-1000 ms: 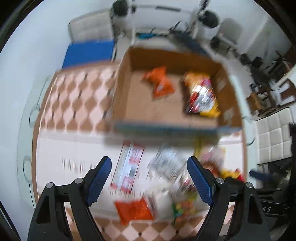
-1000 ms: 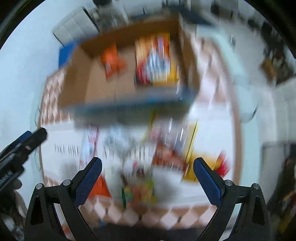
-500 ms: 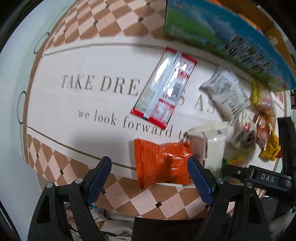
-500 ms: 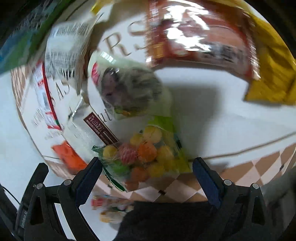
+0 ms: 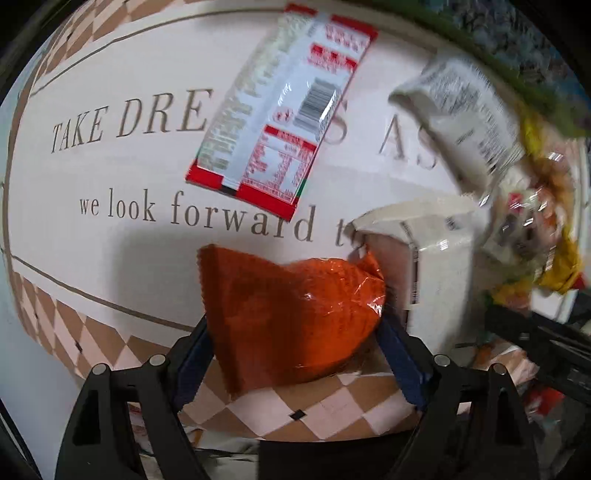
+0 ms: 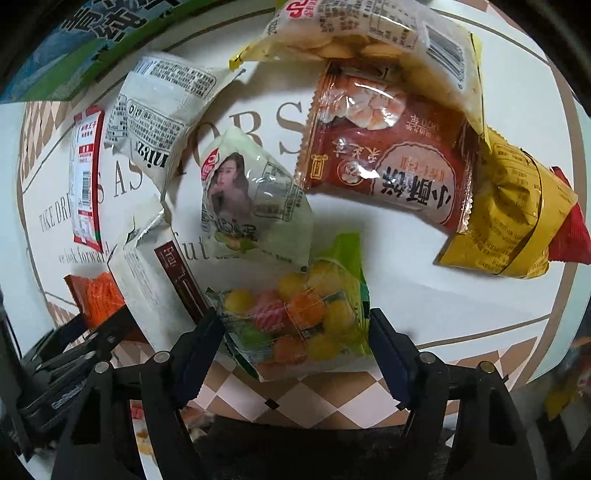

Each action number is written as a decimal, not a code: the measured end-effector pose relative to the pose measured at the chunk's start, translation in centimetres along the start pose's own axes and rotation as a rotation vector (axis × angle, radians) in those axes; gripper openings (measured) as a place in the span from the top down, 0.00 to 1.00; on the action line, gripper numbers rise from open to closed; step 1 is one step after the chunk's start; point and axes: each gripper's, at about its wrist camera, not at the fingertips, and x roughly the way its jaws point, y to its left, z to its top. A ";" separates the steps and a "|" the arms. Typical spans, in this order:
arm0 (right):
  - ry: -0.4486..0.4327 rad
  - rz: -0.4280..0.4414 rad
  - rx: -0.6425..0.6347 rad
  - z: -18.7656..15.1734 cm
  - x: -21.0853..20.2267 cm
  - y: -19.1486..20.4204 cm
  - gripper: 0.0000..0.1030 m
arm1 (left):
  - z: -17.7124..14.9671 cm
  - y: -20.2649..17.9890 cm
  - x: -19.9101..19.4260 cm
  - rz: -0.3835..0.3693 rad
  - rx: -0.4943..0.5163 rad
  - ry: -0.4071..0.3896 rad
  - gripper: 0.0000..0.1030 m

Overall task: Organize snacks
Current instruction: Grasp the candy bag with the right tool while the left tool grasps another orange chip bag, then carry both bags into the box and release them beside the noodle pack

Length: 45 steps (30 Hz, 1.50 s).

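Observation:
An orange snack bag (image 5: pixel 280 295) lies near the front edge of the lettered tablecloth (image 5: pixel 110 229). My left gripper (image 5: pixel 295 328) points down at it, and the bag fills the gap between the open fingers. A clear bag of coloured candies (image 6: pixel 303 295) lies between the fingers of my right gripper (image 6: pixel 294 325). Its jaws are closing, with the pads at the bag's edges and the bag not squeezed. The left gripper's black body (image 6: pixel 74 343) and the orange bag (image 6: pixel 98 295) show at lower left in the right wrist view.
On the cloth lie a red-and-white wrapper (image 5: pixel 280 110), a white printed bag (image 5: pixel 465 122), a white pack (image 5: pixel 439 273), a portrait pouch (image 6: pixel 251 206), a red shrimp-cracker bag (image 6: pixel 388 162), a yellow bag (image 6: pixel 506 218) and a biscuit bag (image 6: pixel 369 33). The box's green-blue wall (image 6: pixel 103 40) is behind them. The table edge is just below both grippers.
Both grippers have dropped close to the table and tipped downward. The cardboard box has slid out of view. The orange bag now sits between the left fingers, and the right fingers have narrowed around the candy bag.

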 end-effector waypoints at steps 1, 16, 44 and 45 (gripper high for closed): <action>0.002 -0.013 -0.012 -0.1 0.0 0.0 0.18 | -0.1 0.0 0.6 0.002 0.004 0.004 0.17; -0.048 -0.101 -0.136 -2.5 0.3 3.9 0.38 | 0.4 -0.9 -2.0 0.005 0.003 -0.126 0.45; -0.399 0.241 -0.020 8.5 -24.1 1.0 0.39 | 10.5 -7.1 -23.2 -0.177 0.112 -0.442 0.45; -0.403 0.238 -0.016 9.4 -24.3 0.9 0.39 | 11.5 -7.5 -23.3 -0.171 0.119 -0.443 0.45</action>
